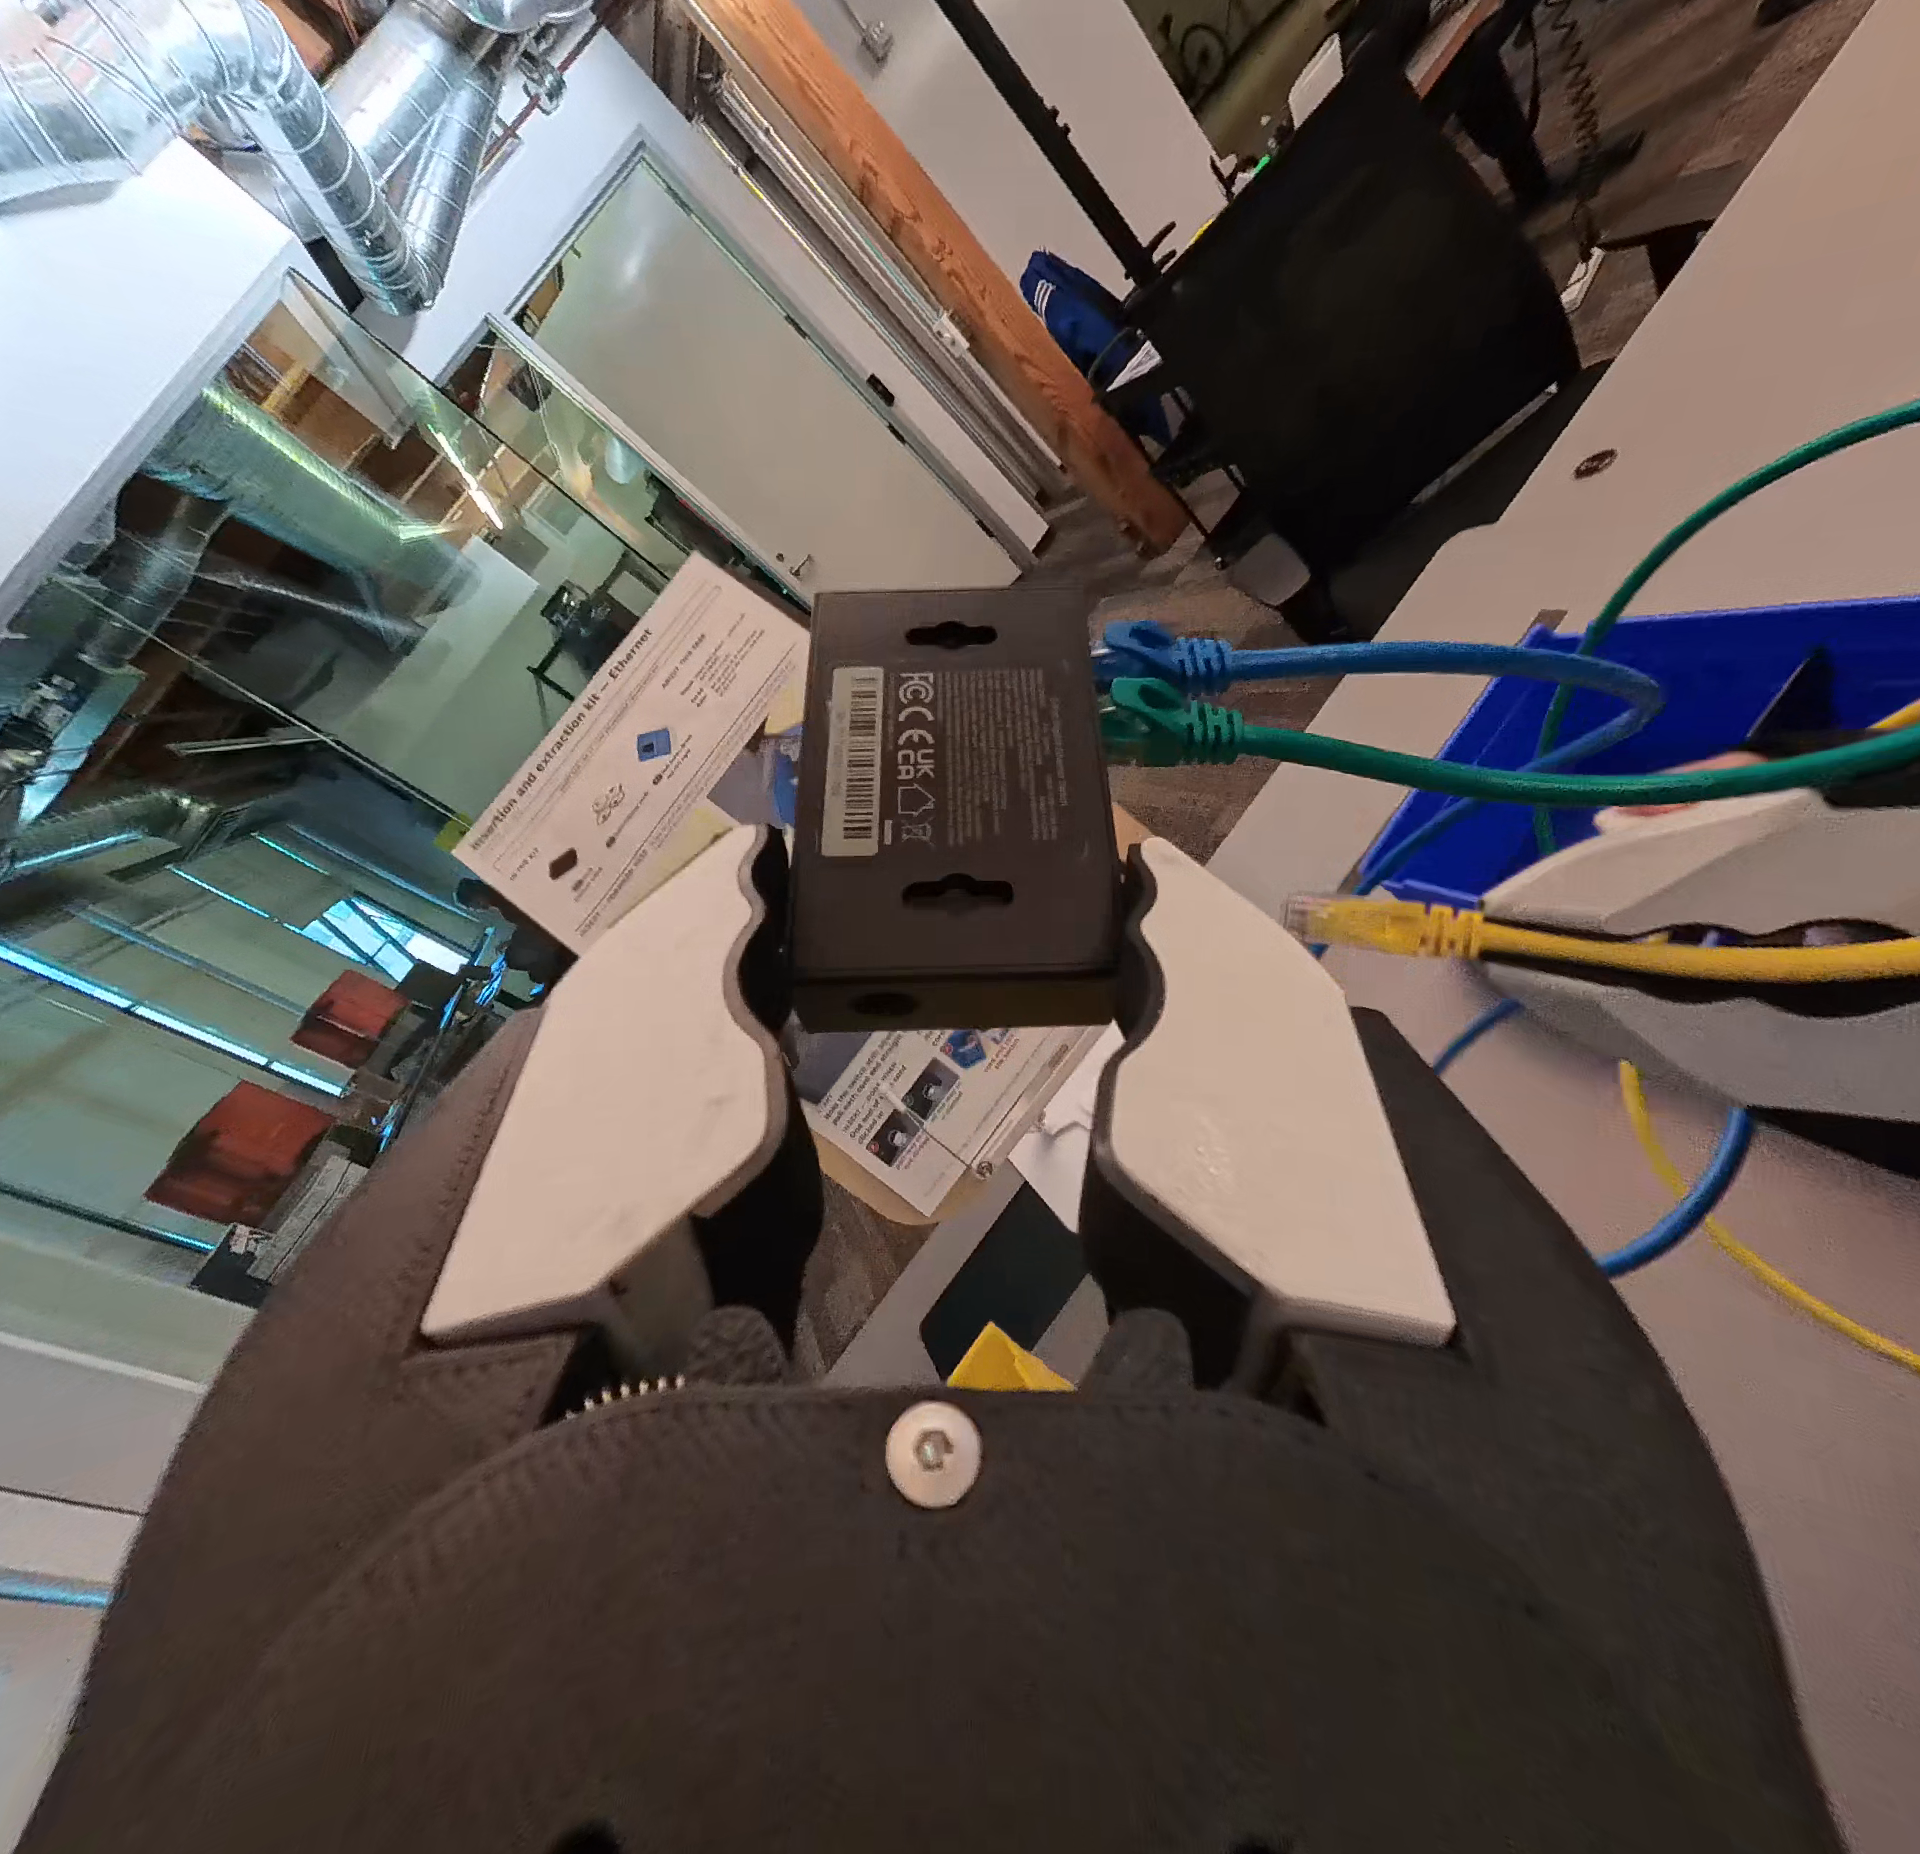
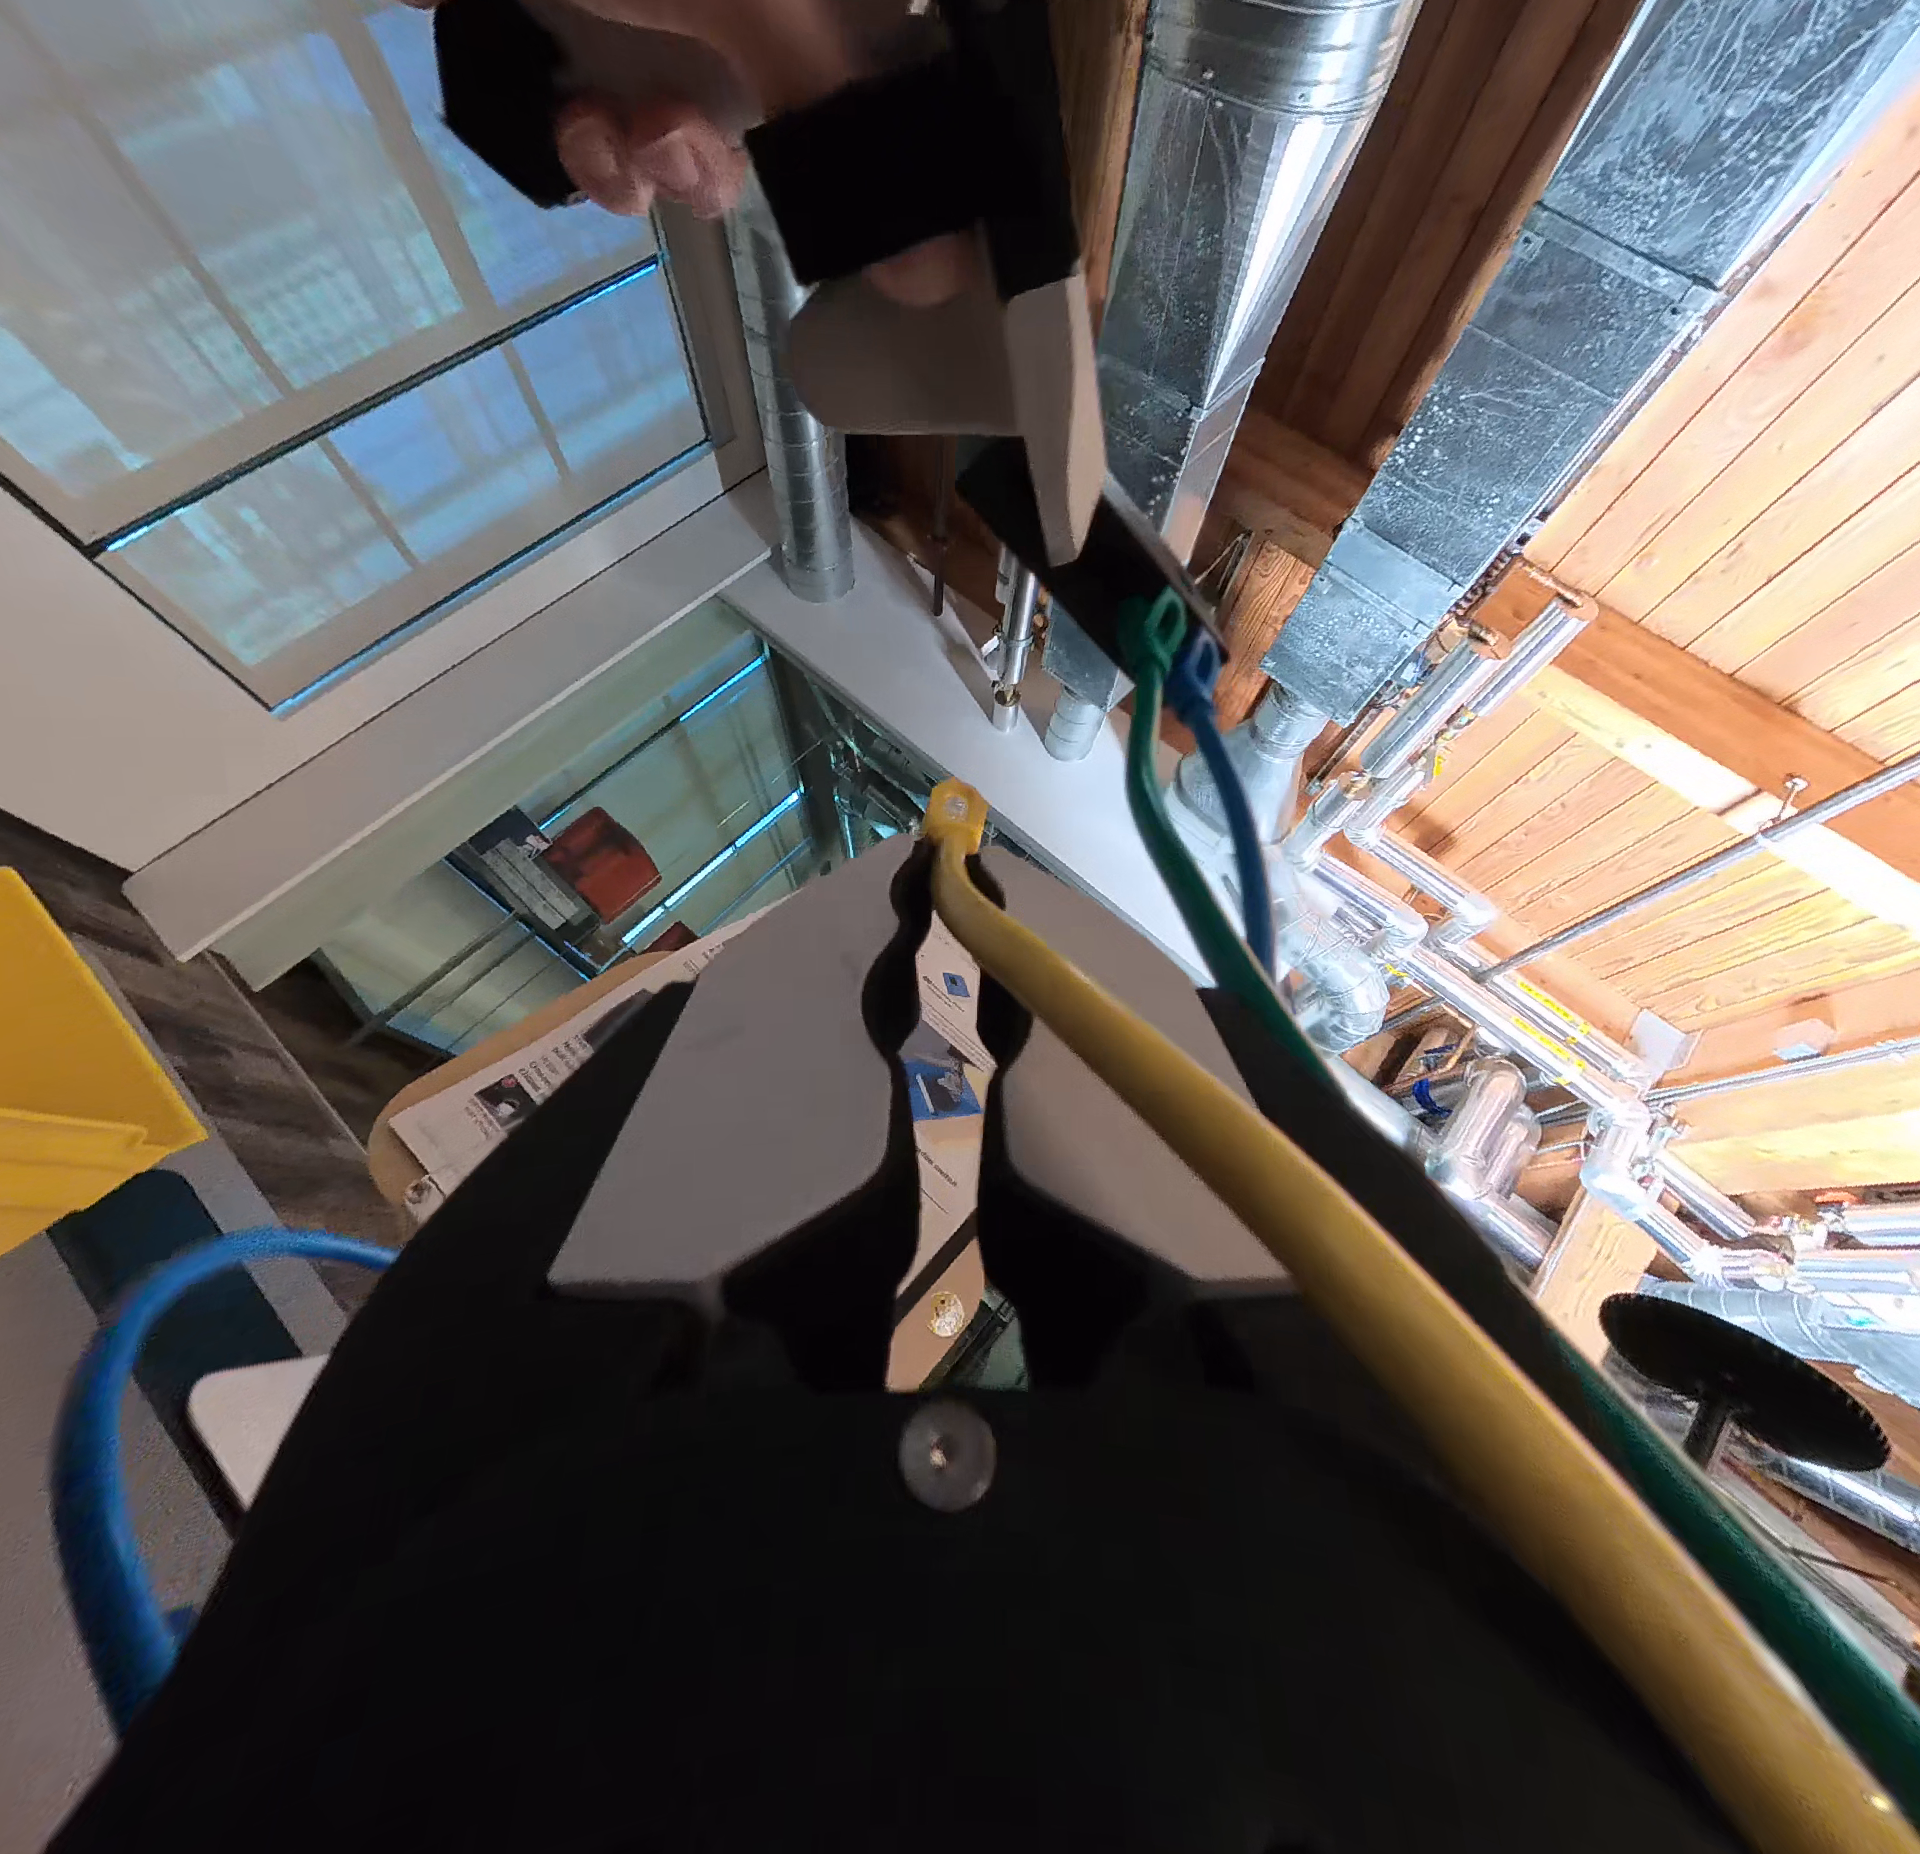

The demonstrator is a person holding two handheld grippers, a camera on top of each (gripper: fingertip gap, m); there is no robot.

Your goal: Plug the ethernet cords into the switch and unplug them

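Observation:
My left gripper (image 1: 948, 900) is shut on the black switch (image 1: 951, 807) and holds it in the air, underside facing the camera. A blue cord (image 1: 1164, 653) and a green cord (image 1: 1174, 729) are plugged into the switch's right side. My right gripper (image 2: 940, 864) is shut on a yellow cord (image 2: 956, 817), its plug sticking out past the fingertips. In the left wrist view the right gripper (image 1: 1496, 937) comes in from the right, and the yellow plug (image 1: 1351, 919) sits a short way right of the switch, below the green plug. The switch (image 2: 1132, 568) shows edge-on in the right wrist view.
A blue bin (image 1: 1662, 724) sits on the white table (image 1: 1714, 1389) at right. A printed instruction sheet (image 1: 623, 744) lies behind the switch. A yellow bin (image 2: 73, 1056) is at the left of the right wrist view. Loose blue cable (image 2: 104, 1441) and yellow cable (image 1: 1714, 1243) trail over the table.

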